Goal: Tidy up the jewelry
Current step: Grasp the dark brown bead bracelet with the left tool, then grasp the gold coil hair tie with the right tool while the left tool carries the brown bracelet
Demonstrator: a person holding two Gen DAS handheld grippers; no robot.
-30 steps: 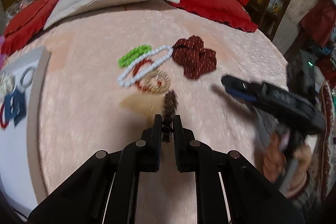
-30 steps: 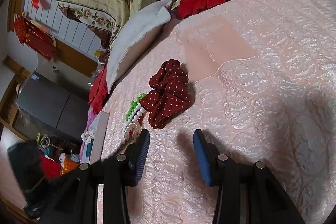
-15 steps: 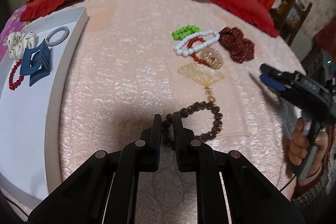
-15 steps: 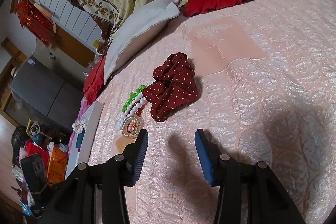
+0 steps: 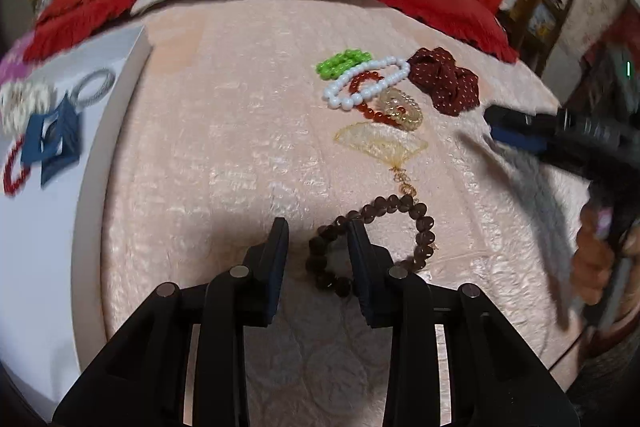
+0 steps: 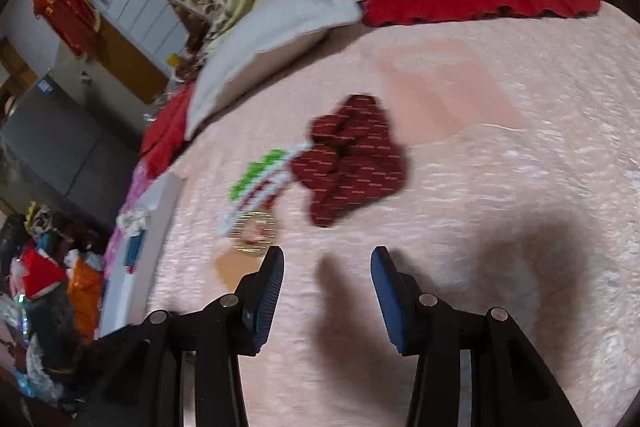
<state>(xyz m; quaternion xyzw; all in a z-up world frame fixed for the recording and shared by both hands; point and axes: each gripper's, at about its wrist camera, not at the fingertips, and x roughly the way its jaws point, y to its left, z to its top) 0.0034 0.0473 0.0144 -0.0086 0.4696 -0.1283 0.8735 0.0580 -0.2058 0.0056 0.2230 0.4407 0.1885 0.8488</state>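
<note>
On the pink bedspread (image 5: 224, 155), the brown bead bracelet (image 5: 376, 247) lies between the left gripper (image 5: 318, 251) jaws, which have just been opening and no longer pinch it. The right gripper (image 6: 326, 267) hovers released short of the red scrunchie (image 6: 352, 159). Lifting the left gripper straight clear should avoid dragging the beads.

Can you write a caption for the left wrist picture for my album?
Left gripper, jaws just opening, releases a brown bead bracelet onto the pink bedspread.
</note>
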